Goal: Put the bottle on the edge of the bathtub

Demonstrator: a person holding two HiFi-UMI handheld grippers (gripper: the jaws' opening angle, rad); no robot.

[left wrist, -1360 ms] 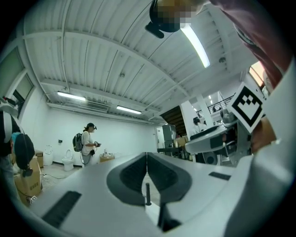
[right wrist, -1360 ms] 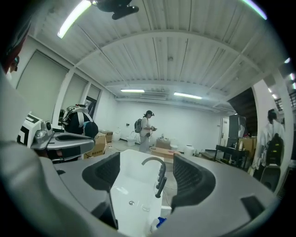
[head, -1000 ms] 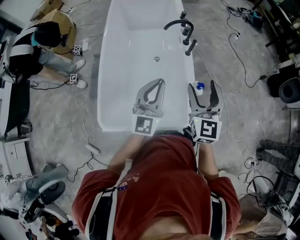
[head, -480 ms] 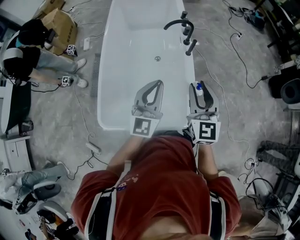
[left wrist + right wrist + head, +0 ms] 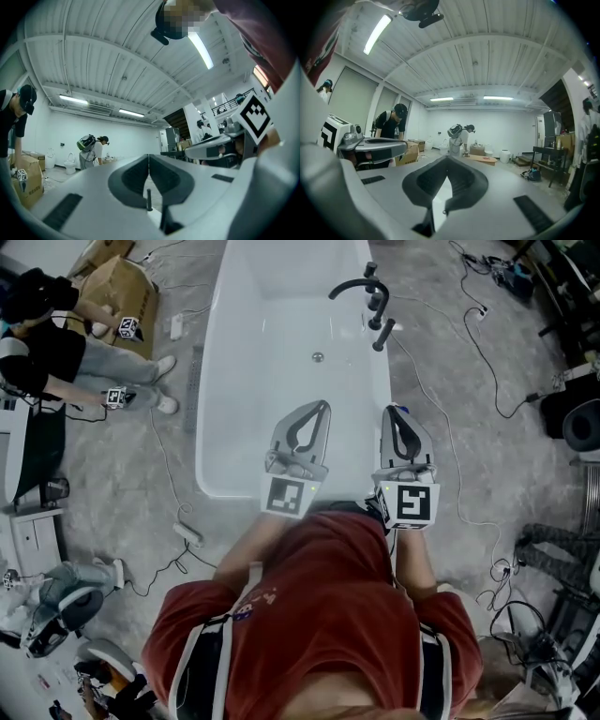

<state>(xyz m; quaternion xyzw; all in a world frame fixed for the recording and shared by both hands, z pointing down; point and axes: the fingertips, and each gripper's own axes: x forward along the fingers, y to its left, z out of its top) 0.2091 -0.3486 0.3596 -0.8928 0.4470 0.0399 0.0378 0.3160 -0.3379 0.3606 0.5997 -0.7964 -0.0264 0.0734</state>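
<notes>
In the head view a white bathtub [image 5: 380,381] runs away from me. My right gripper [image 5: 392,411] hovers over its right edge, jaws shut tip to tip. Only a sliver of the bottle's blue cap [image 5: 403,410] shows beside the tips; the rest of the bottle is hidden under the gripper. In the right gripper view the right gripper [image 5: 446,161] has nothing between its tips. My left gripper [image 5: 324,404] is held over the tub's near end, also shut and empty. The left gripper view shows the left gripper [image 5: 149,157] with its jaws together.
A dark faucet [image 5: 361,287] and handles stand on the tub's far right rim. Cables [image 5: 469,334] trail over the floor on the right. At the far left a person [image 5: 56,343] bends beside a cardboard box [image 5: 131,287]. Other people stand in the room behind.
The right gripper's jaws went from wide open around the blue-capped bottle to fully closed, and the cap is now almost hidden. The person at far left shifted. The left gripper stayed still.
</notes>
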